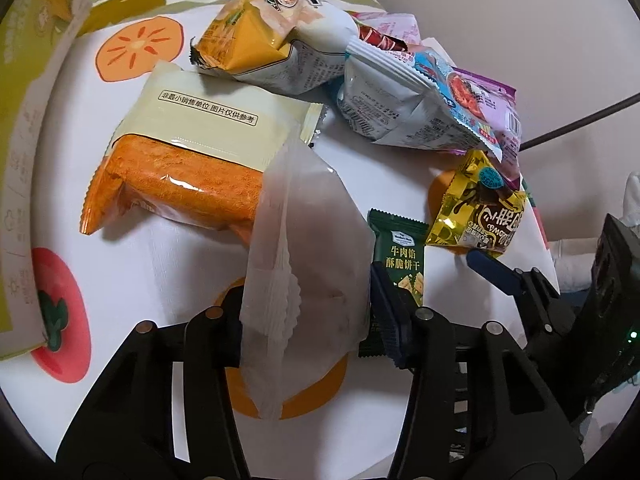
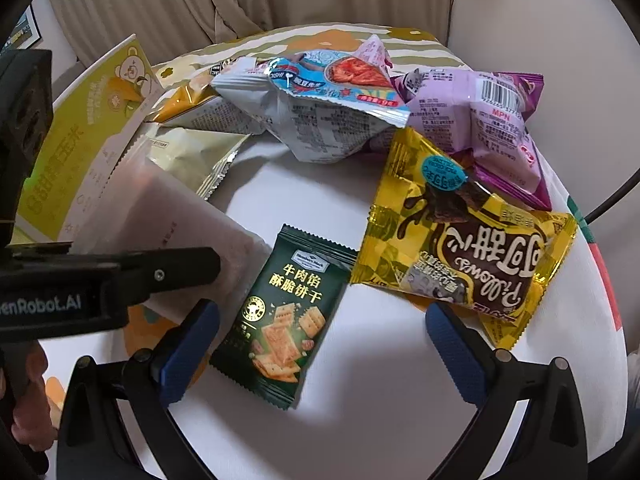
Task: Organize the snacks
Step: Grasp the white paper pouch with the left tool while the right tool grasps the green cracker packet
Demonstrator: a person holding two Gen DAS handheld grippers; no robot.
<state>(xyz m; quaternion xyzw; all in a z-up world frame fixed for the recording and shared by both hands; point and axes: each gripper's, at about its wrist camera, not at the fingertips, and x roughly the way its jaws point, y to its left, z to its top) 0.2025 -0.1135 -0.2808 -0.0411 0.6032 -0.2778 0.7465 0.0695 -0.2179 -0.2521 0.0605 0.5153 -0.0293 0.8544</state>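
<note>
My left gripper (image 1: 308,320) is shut on a frosted white snack packet (image 1: 308,248), held just above the round table; the packet also shows in the right wrist view (image 2: 160,216). My right gripper (image 2: 320,340) is open, its blue-padded fingers on either side of a dark green cracker packet (image 2: 284,316) lying flat on the table; the green packet also shows in the left wrist view (image 1: 400,256). A yellow chocolate snack bag (image 2: 464,244) lies right of it. An orange cake packet (image 1: 192,160) lies left.
A pile of snack bags sits at the back: yellow-white (image 1: 272,40), silver-blue (image 2: 320,112) and purple (image 2: 488,128). A green-yellow carton (image 2: 88,136) stands at the table's left edge. The tablecloth (image 1: 140,48) has fruit prints. A dark cable (image 1: 580,120) runs at the right.
</note>
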